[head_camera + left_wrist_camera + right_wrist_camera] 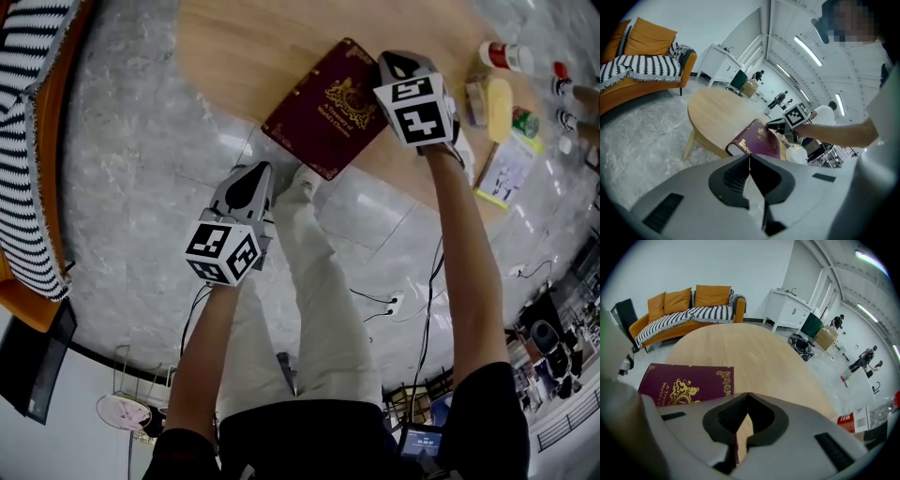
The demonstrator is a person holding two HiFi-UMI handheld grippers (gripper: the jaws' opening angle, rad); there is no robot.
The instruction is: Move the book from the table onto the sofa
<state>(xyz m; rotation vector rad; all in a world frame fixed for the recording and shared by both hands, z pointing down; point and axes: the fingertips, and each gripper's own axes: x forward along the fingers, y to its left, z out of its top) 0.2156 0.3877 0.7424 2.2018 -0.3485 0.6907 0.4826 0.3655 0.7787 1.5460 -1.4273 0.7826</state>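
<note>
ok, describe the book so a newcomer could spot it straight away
Start at the round wooden table. At its near edge lies the book, a maroon hardcover with a gold crest. The other items, further right, are small and mostly pale; it alone is large and dark.

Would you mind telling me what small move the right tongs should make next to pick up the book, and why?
Probably open the right tongs and lower them astride the right edge of the maroon book: they are shut, gripping nothing, directly over that edge, while the book lies flat on the wooden table.
</note>
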